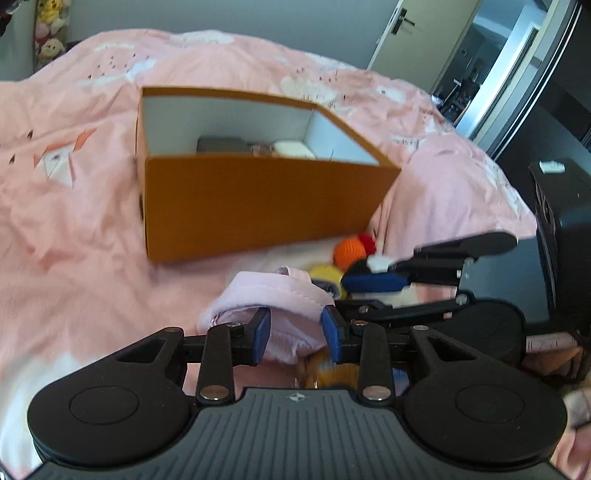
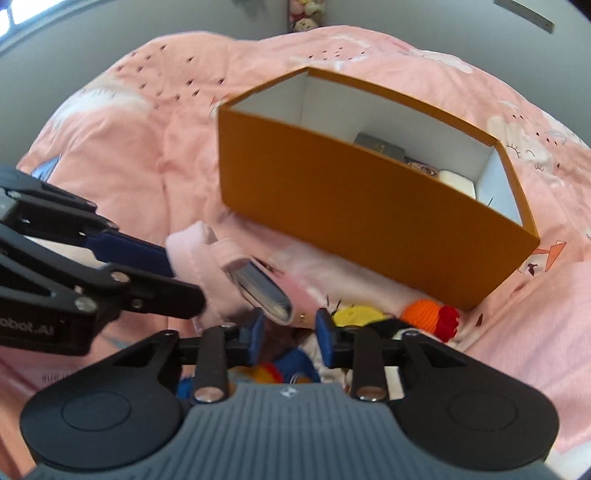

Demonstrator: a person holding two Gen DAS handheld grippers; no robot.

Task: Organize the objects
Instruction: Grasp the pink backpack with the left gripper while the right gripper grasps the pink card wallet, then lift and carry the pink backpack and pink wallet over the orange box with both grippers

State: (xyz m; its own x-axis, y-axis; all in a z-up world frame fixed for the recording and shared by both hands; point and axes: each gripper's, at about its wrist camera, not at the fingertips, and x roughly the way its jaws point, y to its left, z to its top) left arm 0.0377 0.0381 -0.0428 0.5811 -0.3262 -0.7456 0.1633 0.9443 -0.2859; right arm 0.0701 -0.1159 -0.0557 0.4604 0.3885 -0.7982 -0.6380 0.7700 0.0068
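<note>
Pink bed cover [image 1: 74, 229], orange box [image 1: 258, 206], pale pink garment [image 1: 273, 295], knitted toys [image 2: 430, 317] beside box.

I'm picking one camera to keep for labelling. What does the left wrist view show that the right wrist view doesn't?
Only the left wrist view: a door with its handle, and the right gripper seen from the side.
Only the right wrist view: the left gripper seen from the side, its jaws on the pink cloth.
Both: the orange box with a few items inside, the pink bedding, the pink cloth, the orange-red knitted ball and plush toys in the corner.
</note>
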